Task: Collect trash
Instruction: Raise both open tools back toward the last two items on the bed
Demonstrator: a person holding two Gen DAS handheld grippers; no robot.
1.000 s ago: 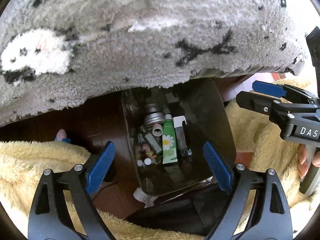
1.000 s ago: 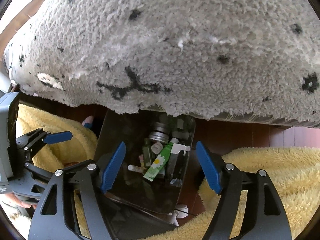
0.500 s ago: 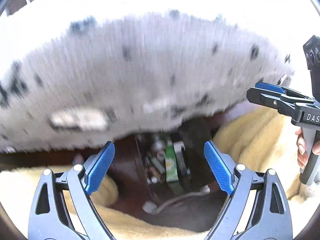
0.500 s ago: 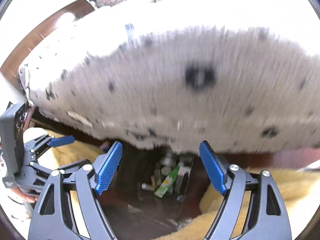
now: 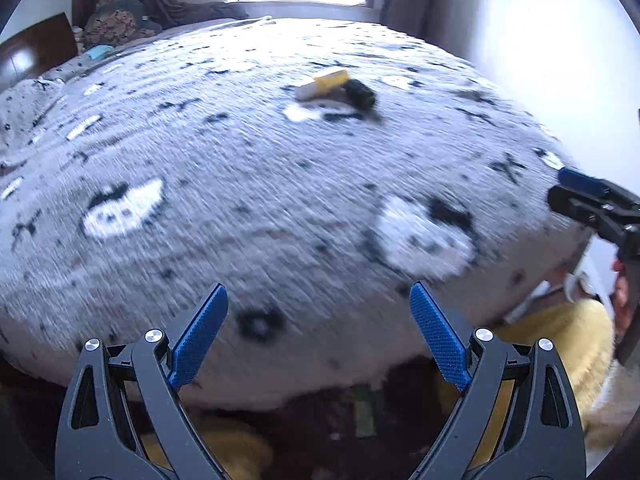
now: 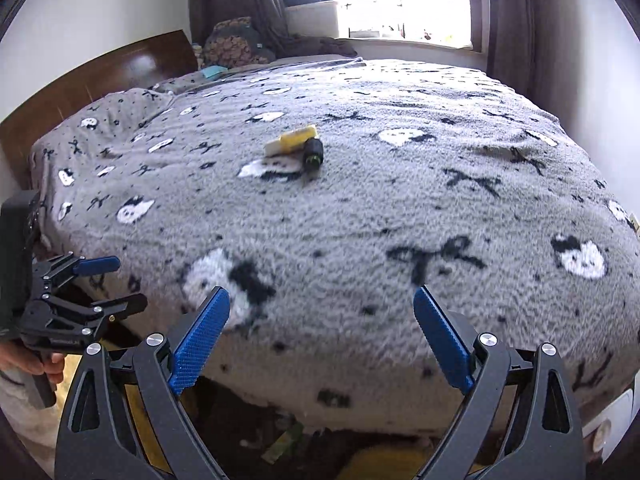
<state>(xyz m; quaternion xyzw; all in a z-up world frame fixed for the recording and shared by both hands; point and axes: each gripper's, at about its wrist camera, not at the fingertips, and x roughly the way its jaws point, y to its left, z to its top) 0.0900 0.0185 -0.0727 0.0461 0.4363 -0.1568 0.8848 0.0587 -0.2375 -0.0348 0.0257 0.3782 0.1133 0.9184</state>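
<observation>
A yellow and white tube and a small black bottle with a green band lie side by side in the middle of the grey patterned bed cover. They also show in the left wrist view, the tube and the bottle. My left gripper is open and empty at the bed's near edge. My right gripper is open and empty beside it. The dark trash bin with a green tube in it sits low under the bed edge, mostly hidden.
A dark wooden headboard stands at the left with a patterned pillow by it. A bright window with dark curtains is at the far end. A yellow fleece garment lies near the bin.
Both grippers have tilted up from looking down into the trash bin to looking across the bed. The bin has dropped to the bottom edge and the two items on the bed have come into sight.
</observation>
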